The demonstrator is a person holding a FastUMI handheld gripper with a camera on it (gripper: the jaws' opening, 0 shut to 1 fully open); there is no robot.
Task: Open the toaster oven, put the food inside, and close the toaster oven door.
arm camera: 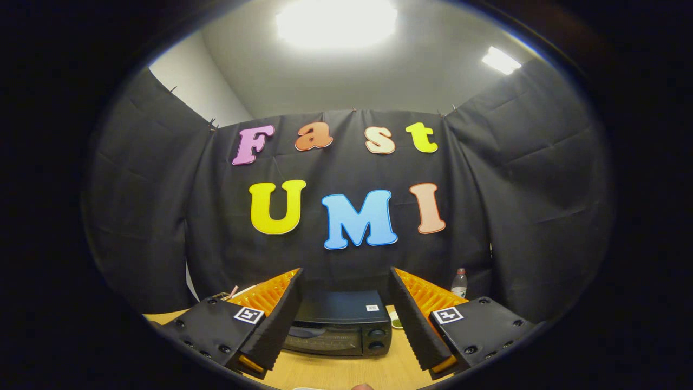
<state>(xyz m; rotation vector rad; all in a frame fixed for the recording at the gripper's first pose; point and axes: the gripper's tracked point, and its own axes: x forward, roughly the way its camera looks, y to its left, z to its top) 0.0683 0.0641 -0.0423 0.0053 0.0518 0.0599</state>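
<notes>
Gripper view: the gripper (344,303) has its fingers wide apart, holding nothing. The toaster oven (341,325) stands on the table (346,371) just beyond them, door closed.

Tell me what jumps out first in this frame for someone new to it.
The black toaster oven sits on the wooden table, framed in the gap between the open gripper fingers and a little beyond them, its door shut. A small clear bottle stands further back, beside the oven and against the black cloth wall. Bright ceiling lights glare overhead.
</notes>
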